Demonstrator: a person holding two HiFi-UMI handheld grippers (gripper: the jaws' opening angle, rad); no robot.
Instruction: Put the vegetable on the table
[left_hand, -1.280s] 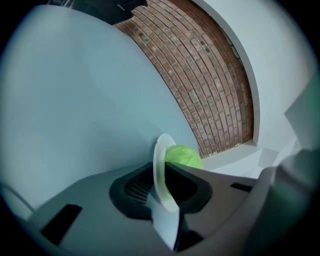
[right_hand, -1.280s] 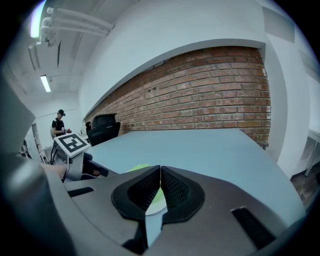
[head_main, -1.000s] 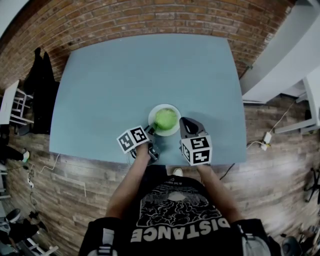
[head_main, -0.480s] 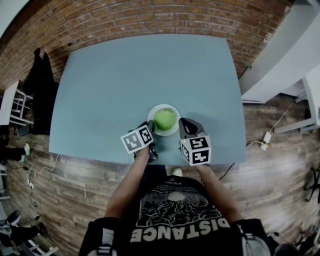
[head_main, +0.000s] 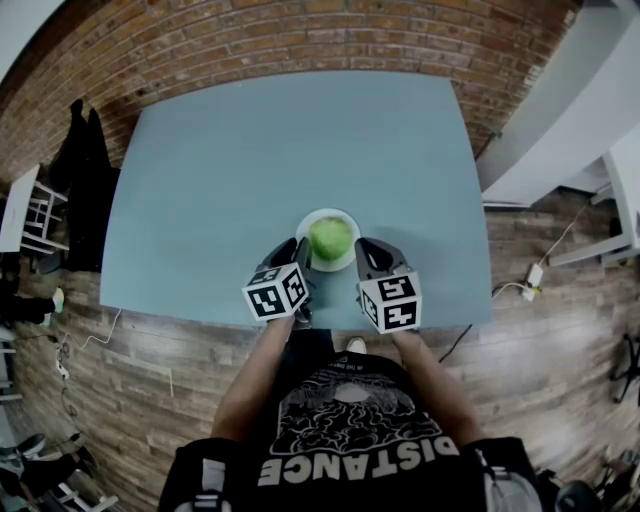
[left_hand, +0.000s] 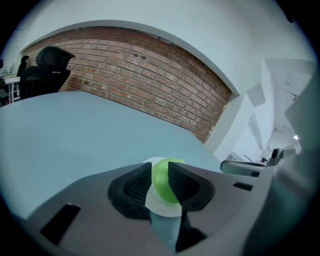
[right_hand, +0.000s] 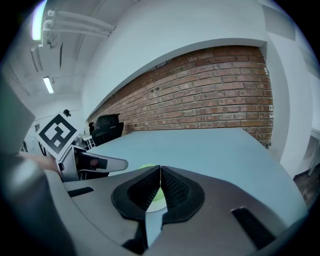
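Observation:
A round green vegetable (head_main: 330, 237) lies on a small white plate (head_main: 306, 224) near the front edge of the blue-grey table (head_main: 250, 150). My left gripper (head_main: 298, 254) is just left of the plate. Its jaws stand a little apart, and the vegetable (left_hand: 161, 179) and the plate (left_hand: 162, 207) show through the gap, beyond the pads. My right gripper (head_main: 364, 250) is just right of the plate, with its pads closed tip to tip and nothing between them. In the right gripper view only a sliver of green (right_hand: 145, 167) shows past that gripper (right_hand: 160, 171).
A red brick wall (head_main: 300, 40) runs behind the table. A black office chair (head_main: 80, 150) stands at the table's left side, and a white counter (head_main: 570, 110) is on the right. Wooden floor and cables (head_main: 530, 280) lie around the table.
My left gripper has swung in closer beside the plate's left side, and its marker cube has turned. The right gripper, plate and vegetable have stayed nearly where they were.

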